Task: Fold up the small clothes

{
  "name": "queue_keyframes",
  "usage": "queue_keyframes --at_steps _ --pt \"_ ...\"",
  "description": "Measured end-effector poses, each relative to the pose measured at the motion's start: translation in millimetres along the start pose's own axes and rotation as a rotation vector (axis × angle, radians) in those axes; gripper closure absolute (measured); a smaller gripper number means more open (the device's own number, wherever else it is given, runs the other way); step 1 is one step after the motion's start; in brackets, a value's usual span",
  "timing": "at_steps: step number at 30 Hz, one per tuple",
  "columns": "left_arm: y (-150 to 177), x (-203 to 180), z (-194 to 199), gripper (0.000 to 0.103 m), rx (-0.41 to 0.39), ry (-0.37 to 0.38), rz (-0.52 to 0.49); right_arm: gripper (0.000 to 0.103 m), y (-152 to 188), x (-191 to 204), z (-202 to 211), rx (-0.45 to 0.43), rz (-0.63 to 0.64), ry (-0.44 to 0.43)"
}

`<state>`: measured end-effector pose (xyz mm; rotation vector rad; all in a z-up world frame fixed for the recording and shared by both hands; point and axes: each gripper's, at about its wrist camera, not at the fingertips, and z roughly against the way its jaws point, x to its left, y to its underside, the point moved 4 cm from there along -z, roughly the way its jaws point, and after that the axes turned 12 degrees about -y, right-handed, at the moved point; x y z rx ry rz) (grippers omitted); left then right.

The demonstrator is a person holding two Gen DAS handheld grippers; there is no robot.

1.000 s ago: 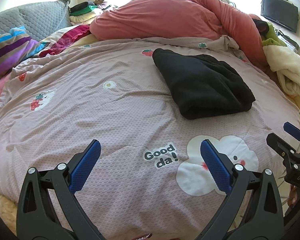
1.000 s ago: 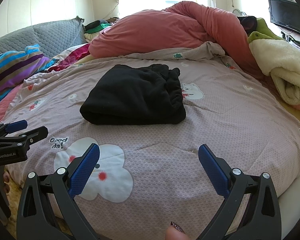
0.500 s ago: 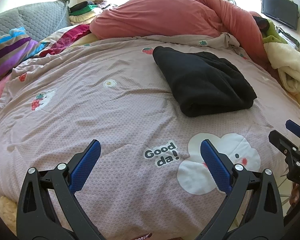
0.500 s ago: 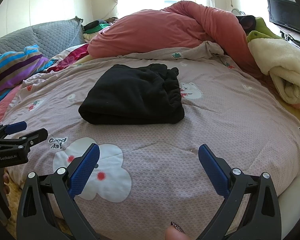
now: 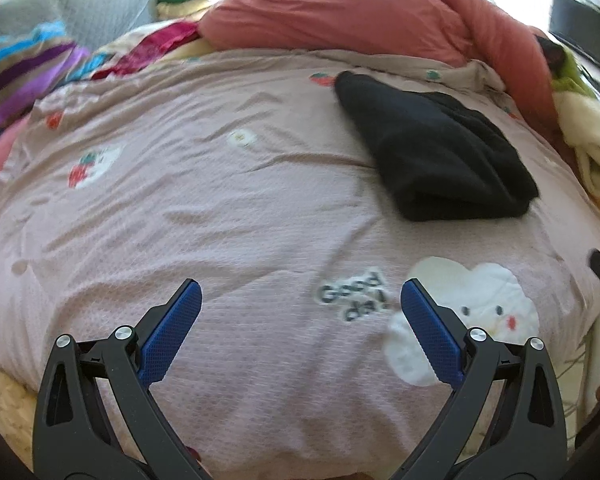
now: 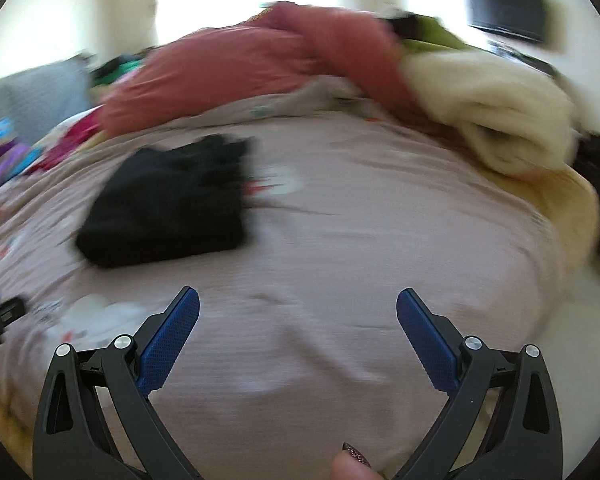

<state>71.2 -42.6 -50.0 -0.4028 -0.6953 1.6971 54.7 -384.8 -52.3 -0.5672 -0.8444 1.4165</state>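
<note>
Left gripper low at 6 o'clock, jaws spread, empty. Black garment folded on bed at 1 o'clock, well clear, apparently parked as finished. Right gripper jaws spread, empty; garment at 10 o'clock, view blurred.

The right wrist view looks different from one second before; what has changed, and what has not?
The right gripper has swung to the right: its view is motion-blurred, the black folded garment now sits further left in it and the cream blanket nearer centre. The left gripper shifted slightly. Nothing was taken or let go. Both stay open and empty; the garment stays folded on the pink quilt.
</note>
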Motion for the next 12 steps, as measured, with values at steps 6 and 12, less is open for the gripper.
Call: queue_keyframes --at_steps 6,12 --pt "-30 97 -26 0.010 0.042 -0.071 0.216 0.005 10 -127 21 -0.035 -0.218 0.345" --pt "-62 270 -59 0.010 0.061 -0.398 0.506 0.005 51 -272 43 0.048 -0.503 0.643"
